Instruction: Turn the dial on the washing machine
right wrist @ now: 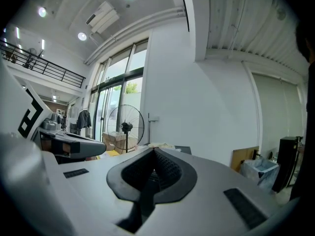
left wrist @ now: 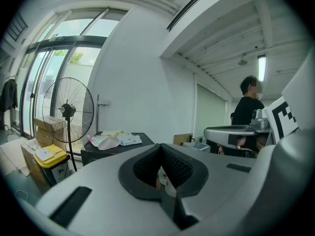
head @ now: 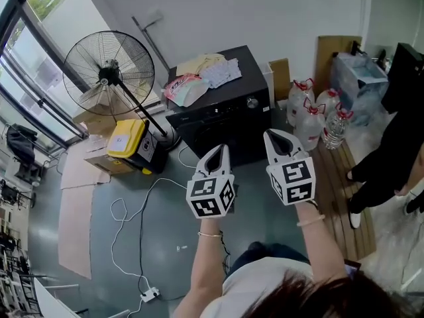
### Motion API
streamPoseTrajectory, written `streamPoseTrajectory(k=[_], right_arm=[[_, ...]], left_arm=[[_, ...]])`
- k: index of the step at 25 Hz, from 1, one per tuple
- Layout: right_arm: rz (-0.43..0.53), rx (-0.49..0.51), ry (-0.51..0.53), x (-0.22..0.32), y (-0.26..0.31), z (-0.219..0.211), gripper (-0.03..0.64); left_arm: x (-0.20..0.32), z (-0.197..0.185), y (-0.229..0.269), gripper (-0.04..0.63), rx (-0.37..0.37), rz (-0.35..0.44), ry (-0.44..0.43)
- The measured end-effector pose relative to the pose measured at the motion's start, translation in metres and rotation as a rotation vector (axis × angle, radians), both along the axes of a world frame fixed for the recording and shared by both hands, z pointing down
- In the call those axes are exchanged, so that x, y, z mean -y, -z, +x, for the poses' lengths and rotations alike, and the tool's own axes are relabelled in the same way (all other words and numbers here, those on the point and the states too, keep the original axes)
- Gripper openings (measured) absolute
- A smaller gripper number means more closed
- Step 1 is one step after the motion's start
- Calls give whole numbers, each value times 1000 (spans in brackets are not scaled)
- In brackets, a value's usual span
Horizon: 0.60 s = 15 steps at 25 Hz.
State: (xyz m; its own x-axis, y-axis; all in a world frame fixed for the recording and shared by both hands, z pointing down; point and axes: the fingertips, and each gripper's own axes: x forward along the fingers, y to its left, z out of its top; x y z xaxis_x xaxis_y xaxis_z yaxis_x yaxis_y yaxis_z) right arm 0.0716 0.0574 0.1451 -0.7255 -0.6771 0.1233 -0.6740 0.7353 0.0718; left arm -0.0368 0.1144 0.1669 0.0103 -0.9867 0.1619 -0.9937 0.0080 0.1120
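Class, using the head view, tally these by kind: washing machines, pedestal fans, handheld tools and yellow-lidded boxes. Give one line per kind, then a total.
Black box-shaped washing machine: 1
Black pedestal fan with a round wire cage: 1
Grey handheld tools with marker cubes: 2, the left tool and the right tool
Yellow-lidded plastic box: 1
Total: 5
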Motion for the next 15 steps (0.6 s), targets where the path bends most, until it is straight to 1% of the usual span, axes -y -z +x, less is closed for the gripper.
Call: streamPoseTrajectory(k=[5,15], right_arm=[[2,-10,-4,5,1,1,26],[-11,-21,3,8,-3,-6,26]], left_arm=[[3,1,-2,14,4,-7,-17],[7,-4,-4,15,-2,-10,-19]])
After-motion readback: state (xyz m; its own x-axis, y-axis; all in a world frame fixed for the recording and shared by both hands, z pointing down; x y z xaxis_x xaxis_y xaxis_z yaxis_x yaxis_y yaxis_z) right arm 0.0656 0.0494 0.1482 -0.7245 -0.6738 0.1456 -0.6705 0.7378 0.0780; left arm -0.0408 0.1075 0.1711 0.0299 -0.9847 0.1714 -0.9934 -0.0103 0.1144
